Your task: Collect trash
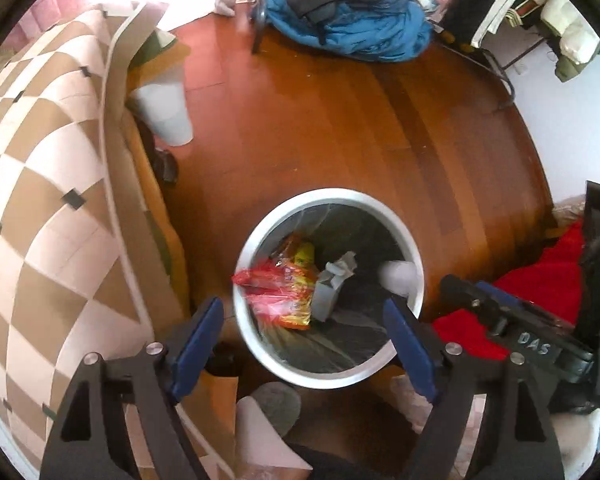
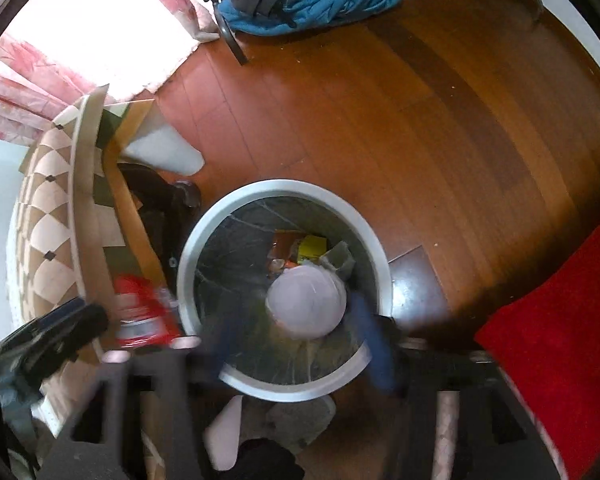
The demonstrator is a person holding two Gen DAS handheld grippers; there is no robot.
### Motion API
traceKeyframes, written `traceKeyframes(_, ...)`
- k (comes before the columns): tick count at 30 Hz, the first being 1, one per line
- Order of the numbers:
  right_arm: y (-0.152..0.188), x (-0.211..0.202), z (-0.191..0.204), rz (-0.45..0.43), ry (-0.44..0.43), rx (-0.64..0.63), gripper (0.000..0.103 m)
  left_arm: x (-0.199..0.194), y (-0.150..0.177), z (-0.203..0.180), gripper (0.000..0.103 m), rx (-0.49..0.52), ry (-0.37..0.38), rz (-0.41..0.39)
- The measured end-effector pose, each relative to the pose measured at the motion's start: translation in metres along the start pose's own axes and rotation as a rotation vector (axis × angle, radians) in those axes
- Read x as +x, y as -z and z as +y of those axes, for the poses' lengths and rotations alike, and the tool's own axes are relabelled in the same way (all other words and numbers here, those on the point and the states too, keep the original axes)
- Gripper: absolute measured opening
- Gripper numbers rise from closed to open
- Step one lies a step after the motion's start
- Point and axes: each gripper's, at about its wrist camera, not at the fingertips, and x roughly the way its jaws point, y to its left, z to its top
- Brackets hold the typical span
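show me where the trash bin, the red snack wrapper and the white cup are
trash bin [image 1: 411, 248]: left wrist view, on the bare white rim.
red snack wrapper [image 1: 274, 286]: left wrist view, on its crinkled red middle.
white cup [image 2: 306, 307]: right wrist view, on its round pale surface, over the bin.

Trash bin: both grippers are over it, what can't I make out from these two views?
- Right gripper: motion-blurred in the right wrist view; whether it grips the pale cup or has let go is unclear.
- Red wrapper: in the left wrist view, unclear whether falling or resting on the trash bin rim.
- Bin bottom: hidden by trash.
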Motion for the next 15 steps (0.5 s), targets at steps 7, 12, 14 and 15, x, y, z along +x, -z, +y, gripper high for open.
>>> traceKeyframes(7,0.026,-0.019,-0.004,0.007,0.105,0.022,0.103,-0.021,0.011,-0.002,0.102,0.036,-0.113,-0.062)
traceKeyframes(12,0.055,-0.052,-0.002,-0.01,0.11,0.041,0.103,-0.056,0.028,-0.009,0.102,0.068,-0.134,-0.102)
traceKeyframes(14,0.066,-0.071,0.002,-0.024,0.097,0.036,0.103,-0.07,0.034,-0.01,0.102,0.077,-0.133,-0.116)
traceKeyframes(15,0.071,-0.081,0.003,-0.032,0.094,0.036,0.103,-0.083,0.04,-0.012,0.102,0.084,-0.13,-0.126)
